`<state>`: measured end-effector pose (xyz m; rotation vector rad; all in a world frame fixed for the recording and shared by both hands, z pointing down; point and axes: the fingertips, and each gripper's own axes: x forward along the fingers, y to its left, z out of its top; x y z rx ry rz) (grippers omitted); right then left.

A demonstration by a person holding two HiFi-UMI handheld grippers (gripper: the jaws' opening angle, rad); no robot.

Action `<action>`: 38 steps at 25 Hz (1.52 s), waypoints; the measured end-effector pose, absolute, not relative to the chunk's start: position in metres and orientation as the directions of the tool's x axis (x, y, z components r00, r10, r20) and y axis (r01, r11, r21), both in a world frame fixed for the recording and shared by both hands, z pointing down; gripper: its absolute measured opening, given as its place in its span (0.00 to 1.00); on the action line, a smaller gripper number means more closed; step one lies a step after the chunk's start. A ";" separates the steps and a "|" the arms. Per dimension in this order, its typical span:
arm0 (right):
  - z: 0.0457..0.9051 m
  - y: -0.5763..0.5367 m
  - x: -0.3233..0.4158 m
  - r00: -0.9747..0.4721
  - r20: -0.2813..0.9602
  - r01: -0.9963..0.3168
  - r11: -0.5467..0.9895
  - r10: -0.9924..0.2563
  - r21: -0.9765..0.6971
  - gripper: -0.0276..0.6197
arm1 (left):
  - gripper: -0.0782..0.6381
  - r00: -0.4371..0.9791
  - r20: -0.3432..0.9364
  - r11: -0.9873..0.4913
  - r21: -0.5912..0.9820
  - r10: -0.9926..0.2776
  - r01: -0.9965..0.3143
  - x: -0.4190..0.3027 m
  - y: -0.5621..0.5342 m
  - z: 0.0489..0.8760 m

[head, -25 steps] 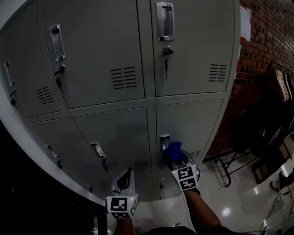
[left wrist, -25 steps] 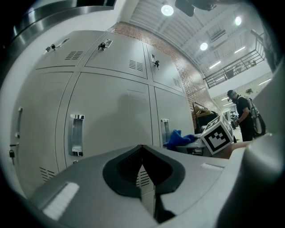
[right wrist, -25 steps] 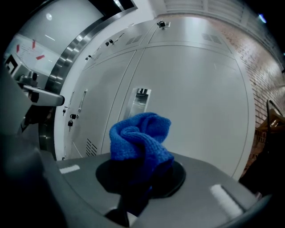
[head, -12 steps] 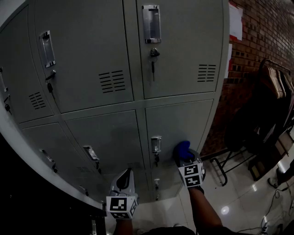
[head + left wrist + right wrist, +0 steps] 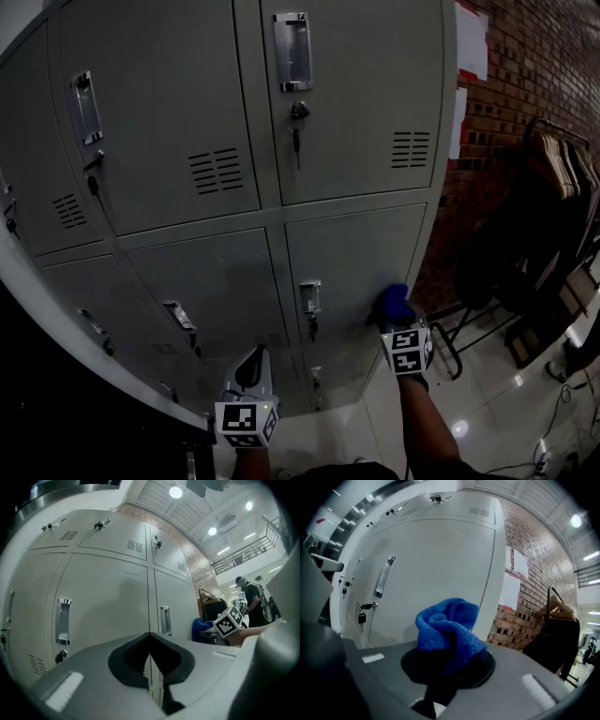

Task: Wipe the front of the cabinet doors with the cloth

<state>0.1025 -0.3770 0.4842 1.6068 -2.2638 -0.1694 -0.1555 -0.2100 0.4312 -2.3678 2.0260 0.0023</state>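
Note:
A grey metal locker cabinet (image 5: 225,112) with several doors fills the head view. My right gripper (image 5: 397,319) is shut on a bunched blue cloth (image 5: 395,304), pressed against the lower right door (image 5: 361,253) near its right edge. In the right gripper view the blue cloth (image 5: 447,627) sticks out of the jaws toward the door (image 5: 436,573). My left gripper (image 5: 251,370) hangs low in front of the bottom doors, shut and holding nothing; its view looks up along the doors (image 5: 108,592) and catches the right gripper's marker cube (image 5: 228,622).
A brick wall (image 5: 534,66) with white papers (image 5: 471,42) stands right of the cabinet. A dark rack with clothes hangers (image 5: 553,169) and a metal frame (image 5: 459,328) stand on the shiny floor at right. Door handles (image 5: 309,297) and hanging keys (image 5: 297,131) protrude from the doors.
My right gripper has slid the cloth rightward across the lower right door, from beside the handle to near the door's right edge. The left gripper has stayed put.

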 end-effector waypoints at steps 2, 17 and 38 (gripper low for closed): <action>0.485 -0.380 0.112 -0.278 0.221 -0.896 0.335 -0.935 0.291 0.14 | 0.13 0.154 -0.017 -0.154 -0.018 -0.988 -0.988 -0.154 -0.210 0.431; 0.503 -0.375 0.134 -0.278 0.219 -0.903 0.332 -0.935 0.273 0.14 | 0.13 0.146 -0.007 -0.146 -0.011 -0.989 -0.989 -0.149 -0.210 0.436; 0.551 -0.372 0.080 -0.364 0.370 -0.866 0.457 -0.855 0.203 0.14 | 0.13 0.107 0.004 -0.107 -0.021 -0.994 -0.994 -0.164 -0.195 0.437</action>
